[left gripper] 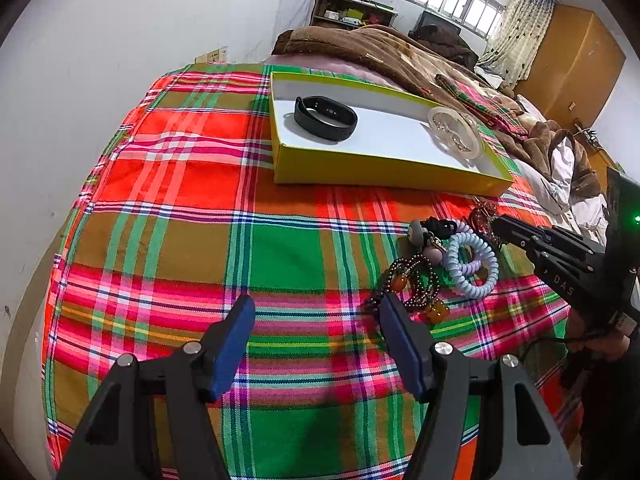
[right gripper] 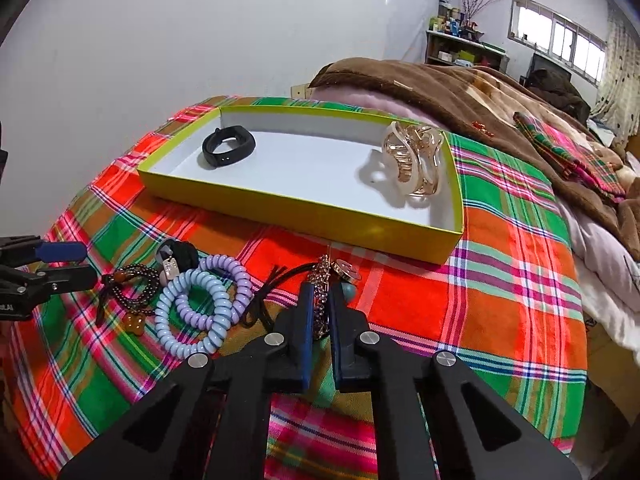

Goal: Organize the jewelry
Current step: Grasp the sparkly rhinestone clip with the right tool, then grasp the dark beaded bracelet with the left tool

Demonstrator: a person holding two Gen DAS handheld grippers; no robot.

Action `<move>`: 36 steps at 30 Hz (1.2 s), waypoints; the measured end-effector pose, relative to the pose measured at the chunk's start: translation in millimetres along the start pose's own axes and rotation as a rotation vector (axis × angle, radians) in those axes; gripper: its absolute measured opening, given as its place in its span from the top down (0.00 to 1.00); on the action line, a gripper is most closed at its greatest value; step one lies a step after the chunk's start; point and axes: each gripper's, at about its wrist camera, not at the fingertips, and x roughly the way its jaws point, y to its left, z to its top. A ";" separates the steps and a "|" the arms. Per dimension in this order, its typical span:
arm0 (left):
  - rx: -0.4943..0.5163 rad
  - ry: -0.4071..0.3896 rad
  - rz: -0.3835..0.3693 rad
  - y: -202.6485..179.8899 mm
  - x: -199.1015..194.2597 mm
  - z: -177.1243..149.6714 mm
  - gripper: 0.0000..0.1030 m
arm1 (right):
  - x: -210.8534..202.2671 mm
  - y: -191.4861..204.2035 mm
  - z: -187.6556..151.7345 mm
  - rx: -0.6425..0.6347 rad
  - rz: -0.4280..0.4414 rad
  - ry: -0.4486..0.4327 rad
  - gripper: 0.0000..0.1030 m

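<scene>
My right gripper (right gripper: 321, 291) is shut on a rhinestone-studded ornament (right gripper: 323, 274) that lies on the plaid bedspread, just in front of the yellow box (right gripper: 300, 210). A gold round charm (right gripper: 347, 270) and black cords (right gripper: 264, 300) lie attached beside it. The box holds a black fitness band (right gripper: 228, 150) and a clear hair claw (right gripper: 414, 160). Left of the ornament lie spiral hair ties (right gripper: 200, 308), a dark bead bracelet (right gripper: 132, 288) with amber beads, and a black hair tie (right gripper: 176, 258). My left gripper (left gripper: 317, 302) stands open over the bedspread, its right finger next to the bead bracelet (left gripper: 416, 284).
A brown blanket (right gripper: 460, 92) is heaped behind and to the right of the box. A folded plaid cloth (right gripper: 568, 148) lies on it. A white wall runs along the bed's left side. The bedspread (left gripper: 200, 240) drops off at its left edge.
</scene>
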 end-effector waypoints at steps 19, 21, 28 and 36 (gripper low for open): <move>0.008 0.012 -0.067 -9.0 2.5 8.8 0.35 | -49.9 -24.0 -6.3 0.162 0.062 -0.131 0.93; 0.016 0.008 -0.072 -12.2 2.9 10.9 0.35 | -54.4 -29.9 -10.4 0.182 0.057 -0.138 0.93; 0.083 0.033 -0.038 -23.8 12.4 9.2 0.35 | -66.3 -39.1 -24.8 0.215 0.050 -0.152 0.93; 0.112 0.041 0.039 -34.5 24.0 17.9 0.35 | -71.5 -39.8 -28.7 0.224 0.060 -0.166 0.93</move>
